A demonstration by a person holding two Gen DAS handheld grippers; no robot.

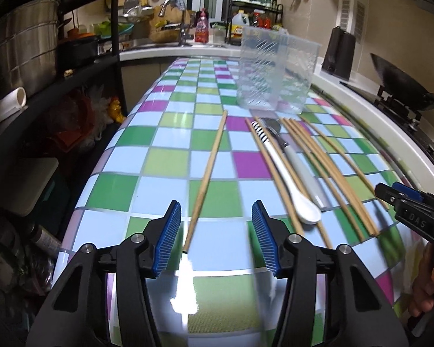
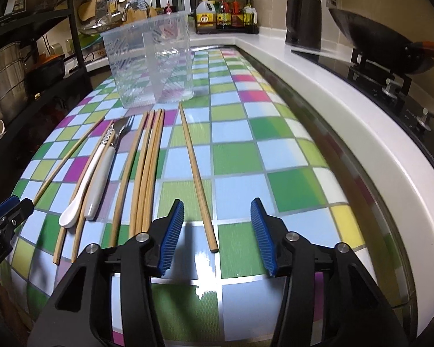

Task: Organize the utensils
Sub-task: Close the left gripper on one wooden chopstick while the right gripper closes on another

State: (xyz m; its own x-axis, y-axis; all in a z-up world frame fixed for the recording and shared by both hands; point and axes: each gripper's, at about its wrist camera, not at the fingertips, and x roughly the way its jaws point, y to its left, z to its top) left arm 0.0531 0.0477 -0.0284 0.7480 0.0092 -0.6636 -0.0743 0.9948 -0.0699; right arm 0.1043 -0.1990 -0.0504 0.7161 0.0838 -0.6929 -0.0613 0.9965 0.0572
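Left wrist view: left claw (image 1: 215,238) is held wide open, empty, over a lone chopstick (image 1: 207,177) on the checkered counter (image 1: 165,162). Right claw (image 2: 217,237) is likewise spread, empty, over another chopstick (image 2: 196,175); clear container (image 2: 150,60) is seen beyond.

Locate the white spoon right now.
The white spoon lies on the checkered table, left of centre in the right wrist view, bowl toward the camera. It sits among chopsticks, directly left of the fork, short of the clear container.

Eight chopsticks (image 2: 198,177), one spoon (image 2: 81,185), one fork (image 2: 107,170), one clear container (image 2: 150,60)
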